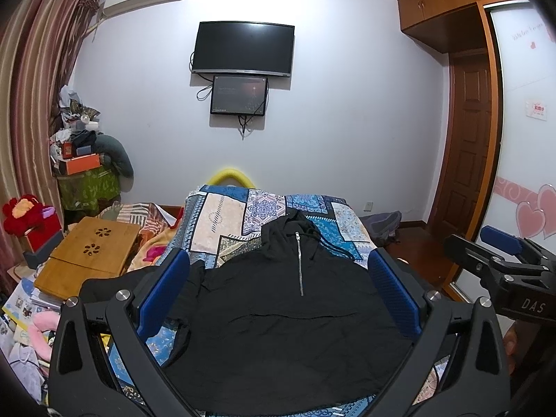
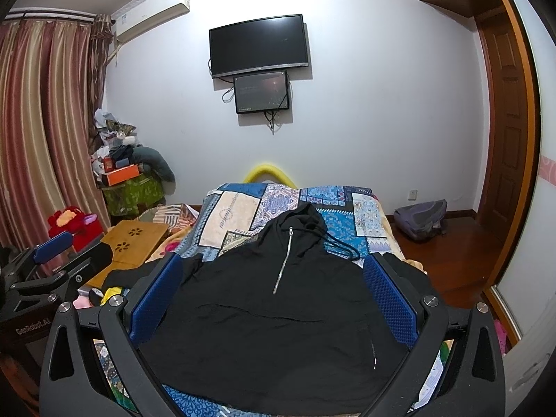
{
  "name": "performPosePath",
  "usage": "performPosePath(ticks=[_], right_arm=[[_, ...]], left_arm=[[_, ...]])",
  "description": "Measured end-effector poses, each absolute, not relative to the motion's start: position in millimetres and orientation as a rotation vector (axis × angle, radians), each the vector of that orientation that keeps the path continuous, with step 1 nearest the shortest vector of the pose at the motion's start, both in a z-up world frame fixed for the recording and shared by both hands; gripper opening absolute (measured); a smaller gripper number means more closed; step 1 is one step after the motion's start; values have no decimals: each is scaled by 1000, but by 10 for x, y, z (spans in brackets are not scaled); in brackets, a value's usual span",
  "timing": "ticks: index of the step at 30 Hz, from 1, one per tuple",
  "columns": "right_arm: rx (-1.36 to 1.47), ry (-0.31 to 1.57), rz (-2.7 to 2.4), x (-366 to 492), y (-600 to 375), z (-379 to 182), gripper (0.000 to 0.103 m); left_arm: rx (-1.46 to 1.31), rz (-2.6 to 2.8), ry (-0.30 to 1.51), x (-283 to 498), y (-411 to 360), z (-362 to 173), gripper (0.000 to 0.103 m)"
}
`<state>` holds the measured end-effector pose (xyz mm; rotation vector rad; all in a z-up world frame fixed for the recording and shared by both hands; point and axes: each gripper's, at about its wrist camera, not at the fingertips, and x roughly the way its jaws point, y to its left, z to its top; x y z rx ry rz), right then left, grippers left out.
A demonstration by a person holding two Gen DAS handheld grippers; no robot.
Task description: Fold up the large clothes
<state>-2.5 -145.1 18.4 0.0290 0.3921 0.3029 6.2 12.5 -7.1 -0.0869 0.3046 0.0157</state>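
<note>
On bed, left wrist view: black hoodie spread flat, front up, hood toward the wall TV
zipper: silver zipper runs down from the hoodie neck, closed
bed: patchwork blue bedspread under the hoodie
left gripper: above the hoodie's near half, jaws wide apart, holding nothing
right gripper: right of the hoodie, off the bed edge; jaw state unclear from this view
lap desk: wooden lap desk left of the hoodie, beside the bed

Right wrist view, over bed: black hoodie flat, drawstring trailing right of the hood
right gripper: above the hoodie's near half, jaws wide apart, holding nothing
left gripper: left of the hoodie; one blue pad visible, jaw state unclear
backpack: grey backpack on the floor, right of the hoodie, near the wall
</note>
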Motion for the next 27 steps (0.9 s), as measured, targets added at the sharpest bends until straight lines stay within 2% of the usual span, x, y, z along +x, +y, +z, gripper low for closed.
performPosePath(ticks=[27], right_arm=[[21,414,304,20,-1413,162,103]], left_arm=[[-97,23,328,189,145,-165,103]])
